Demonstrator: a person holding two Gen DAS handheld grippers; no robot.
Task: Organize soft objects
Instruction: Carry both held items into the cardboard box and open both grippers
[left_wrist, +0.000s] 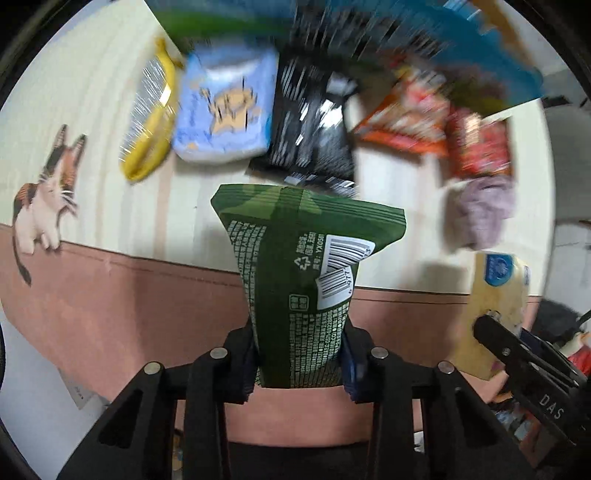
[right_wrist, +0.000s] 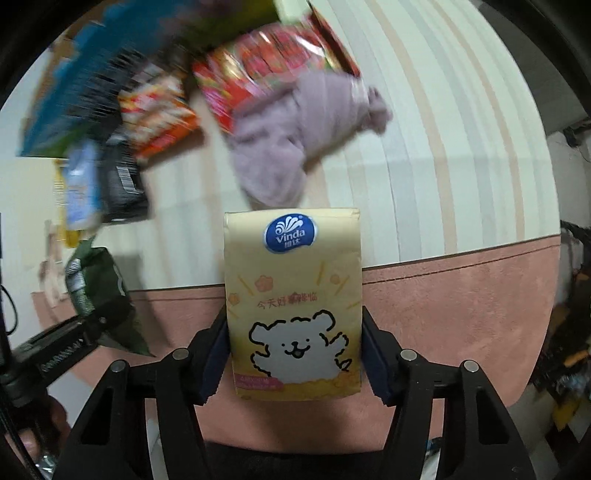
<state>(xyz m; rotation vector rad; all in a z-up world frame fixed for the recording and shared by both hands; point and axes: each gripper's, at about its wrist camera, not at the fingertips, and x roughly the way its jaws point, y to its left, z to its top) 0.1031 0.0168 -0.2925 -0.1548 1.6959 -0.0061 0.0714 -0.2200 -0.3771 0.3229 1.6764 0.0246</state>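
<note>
My left gripper (left_wrist: 299, 354) is shut on a green snack packet (left_wrist: 306, 273) and holds it above the table's pink front edge. The packet also shows at the left of the right wrist view (right_wrist: 99, 284). My right gripper (right_wrist: 293, 354) is shut on a yellow Vinda tissue pack (right_wrist: 293, 302), held upright above the table edge; it also shows at the right of the left wrist view (left_wrist: 495, 302). On the striped cloth beyond lie a lilac soft cloth (right_wrist: 299, 125), a blue tissue pack (left_wrist: 225, 110), a black packet (left_wrist: 314, 125) and red snack bags (right_wrist: 266, 59).
A yellow brush (left_wrist: 151, 122) lies at the far left of the row. A blue box (left_wrist: 480, 44) stands behind the packets. The striped cream tablecloth (right_wrist: 443, 147) has a pink border (left_wrist: 110, 295) and a cat print (left_wrist: 48, 195).
</note>
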